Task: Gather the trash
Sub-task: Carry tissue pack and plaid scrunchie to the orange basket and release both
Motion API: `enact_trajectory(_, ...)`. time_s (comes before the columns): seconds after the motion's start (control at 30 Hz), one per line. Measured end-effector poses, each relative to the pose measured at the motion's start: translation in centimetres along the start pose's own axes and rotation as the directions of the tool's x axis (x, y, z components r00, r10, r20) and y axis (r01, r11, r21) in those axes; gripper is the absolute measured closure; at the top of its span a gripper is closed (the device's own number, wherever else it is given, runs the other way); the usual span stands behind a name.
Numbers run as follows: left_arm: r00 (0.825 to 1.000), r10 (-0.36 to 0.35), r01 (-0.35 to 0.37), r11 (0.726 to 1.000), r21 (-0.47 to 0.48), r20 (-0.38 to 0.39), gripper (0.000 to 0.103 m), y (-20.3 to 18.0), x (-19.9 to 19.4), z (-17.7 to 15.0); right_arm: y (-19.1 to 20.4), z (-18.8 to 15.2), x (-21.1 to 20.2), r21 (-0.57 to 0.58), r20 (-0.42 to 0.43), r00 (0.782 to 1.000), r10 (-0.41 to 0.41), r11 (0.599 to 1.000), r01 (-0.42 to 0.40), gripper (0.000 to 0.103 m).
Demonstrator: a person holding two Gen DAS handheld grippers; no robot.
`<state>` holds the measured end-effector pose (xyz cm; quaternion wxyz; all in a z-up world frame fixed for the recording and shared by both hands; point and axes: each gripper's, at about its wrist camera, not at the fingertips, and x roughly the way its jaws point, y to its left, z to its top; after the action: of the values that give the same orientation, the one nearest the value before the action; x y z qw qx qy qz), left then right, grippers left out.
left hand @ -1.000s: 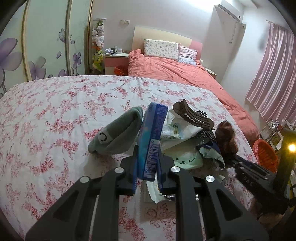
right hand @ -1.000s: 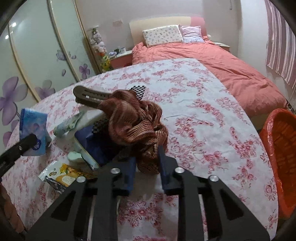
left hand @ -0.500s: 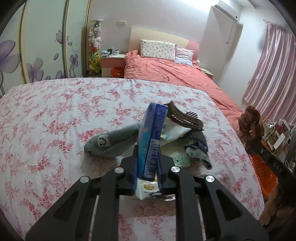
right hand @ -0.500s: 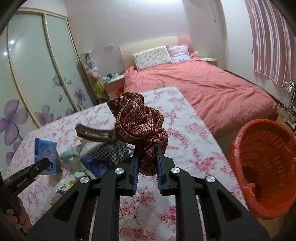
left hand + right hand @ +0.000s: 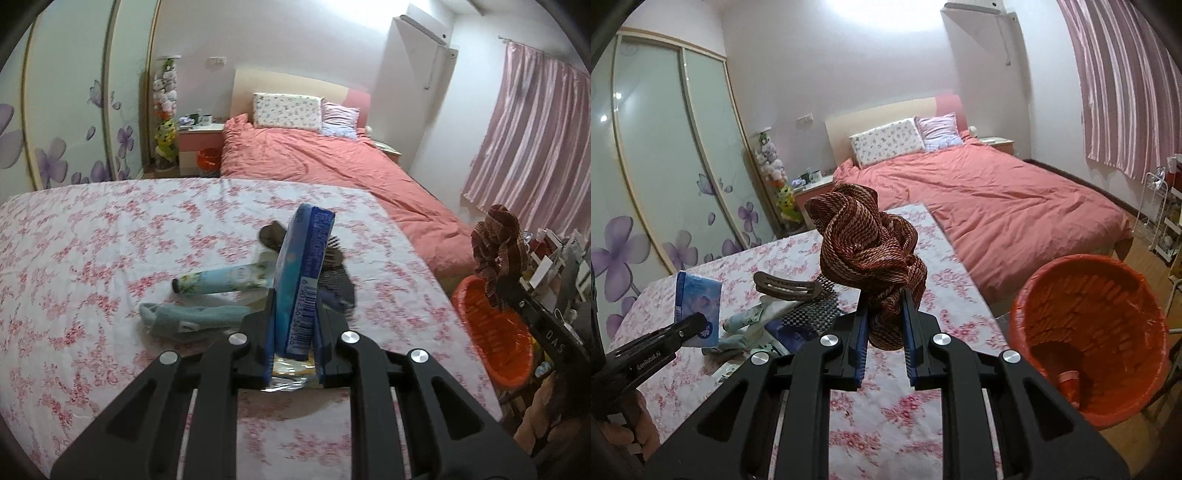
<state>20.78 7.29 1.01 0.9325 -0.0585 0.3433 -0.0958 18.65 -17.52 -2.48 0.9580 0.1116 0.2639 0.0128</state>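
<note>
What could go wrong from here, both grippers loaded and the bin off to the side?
1. The right gripper pinches only the lower part of the brown scarf; the loose bulk above could snag on the orange bin rim and hang half out.
2. The left gripper holds the blue tissue pack by its bottom end, standing tall; it may tip or slip out in transit.
3. The bin sits past the table edge, so drops land on the floor.

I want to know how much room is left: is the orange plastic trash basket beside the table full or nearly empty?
Nearly empty. In the right wrist view the orange plastic trash basket shows bare inner walls and only one small reddish item near its bottom.
</note>
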Motion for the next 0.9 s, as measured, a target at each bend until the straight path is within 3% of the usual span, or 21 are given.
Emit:
enact_trajectory(0.47,0.994,-0.111,0.110,0.990,0.091,0.005,0.086,-7.4,-0.9,0.0,-4.4,-0.3,-3.6,0.050,0.075,0.993,-0.092,0.995,0.089,0.086)
enact_trajectory(0.9,0.972,-0.231,0.236,0.951,0.199,-0.046,0.086,-16.4,0.3,-1.4,-10.9,-0.8,-6.0,0.146,0.114,0.976,-0.186,0.975,0.169,0.086)
